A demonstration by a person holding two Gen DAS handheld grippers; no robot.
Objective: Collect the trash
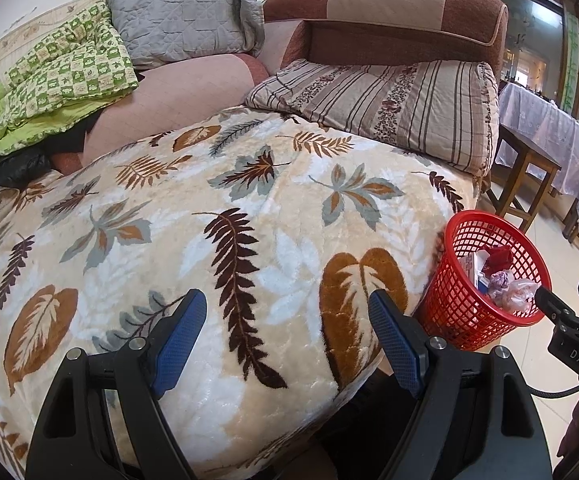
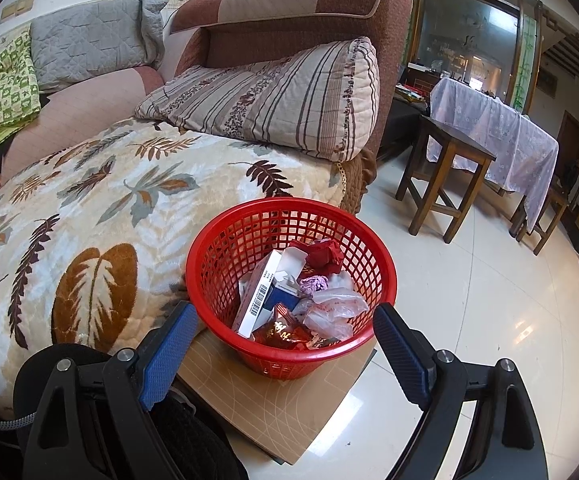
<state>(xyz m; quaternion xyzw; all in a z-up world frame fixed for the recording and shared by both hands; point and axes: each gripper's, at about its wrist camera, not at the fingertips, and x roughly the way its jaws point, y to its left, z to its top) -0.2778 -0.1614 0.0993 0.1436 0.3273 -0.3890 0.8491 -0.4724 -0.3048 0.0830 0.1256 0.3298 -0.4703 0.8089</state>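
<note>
Left wrist view: the left tool [image 1: 287,336] hangs over the leaf-pattern blanket [image 1: 217,216] with its jaws spread wide and nothing between them. No loose trash is visible on the blanket from here. The red basket [image 1: 463,312] stands at 3 o'clock, just beside the blanket edge, already holding trash. The right tool [image 1: 569,300] enters at 3 o'clock next to the basket rim; its jaw state cannot be told from this view. Risk: a sideways sweep of either tool could strike the rim, and the light mesh basket would likely tip and spill. Right wrist view: the right tool [image 2: 285,344] is poised above the basket [image 2: 217,256], jaws wide apart and empty. The basket rests on a brown board [image 2: 289,404] on the tiled floor [image 2: 469,300]. Inside lie a white box [image 2: 255,300], a red wrapper [image 2: 285,334], clear plastic [image 2: 331,308] and crumpled red paper [image 2: 325,254]. Risk: the contents are heaped toward 6 o'clock near the rim, so a further drop from height could bounce out onto the floor. Risk: pushing the basket could slide it off the board.
</note>
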